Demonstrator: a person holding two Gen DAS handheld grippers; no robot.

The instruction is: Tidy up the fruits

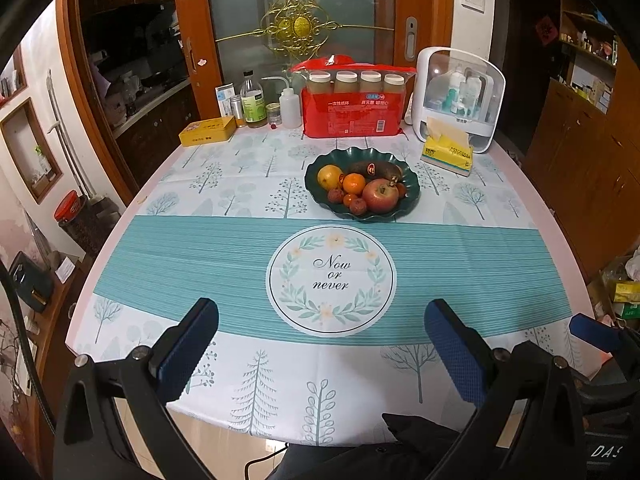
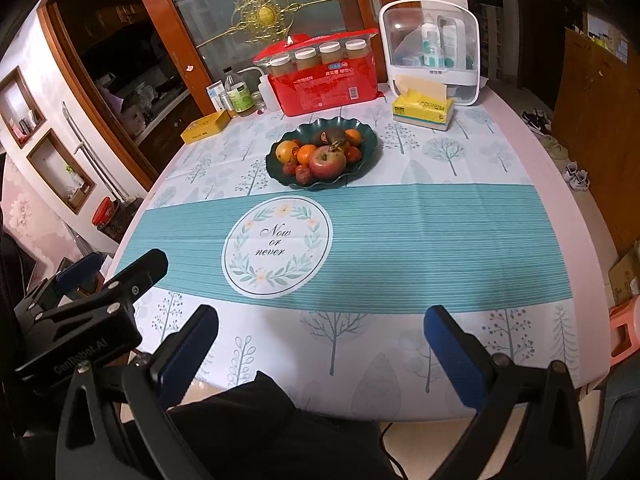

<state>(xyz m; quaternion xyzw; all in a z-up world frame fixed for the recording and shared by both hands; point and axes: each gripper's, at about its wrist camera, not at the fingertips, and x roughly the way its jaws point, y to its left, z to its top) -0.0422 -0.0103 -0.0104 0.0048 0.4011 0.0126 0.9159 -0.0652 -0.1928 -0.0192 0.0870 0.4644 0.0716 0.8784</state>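
Note:
A dark green scalloped bowl point(image 1: 412, 196) point(image 2: 370, 144) stands on the far half of the table. It holds a red apple point(image 1: 381, 195) point(image 2: 328, 162), a tangerine point(image 1: 354, 183) point(image 2: 306, 154), a yellow fruit point(image 1: 329, 176) point(image 2: 286, 150), a long brown fruit point(image 1: 374, 169), and several small red fruits point(image 1: 358, 206) point(image 2: 303, 176). My left gripper point(image 1: 322, 334) hovers open over the table's near edge, holding nothing. My right gripper point(image 2: 320, 340) is also open and empty, beside the left one. Both are well short of the bowl.
Along the far edge stand a red pack of jars point(image 1: 352, 112), a white storage case point(image 1: 456, 96), a yellow tissue box point(image 1: 446, 154), a yellow tin point(image 1: 207, 131) and bottles point(image 1: 253, 102). A printed cloth point(image 1: 200, 248) covers the table. Dark fabric point(image 2: 256, 432) lies below the near edge.

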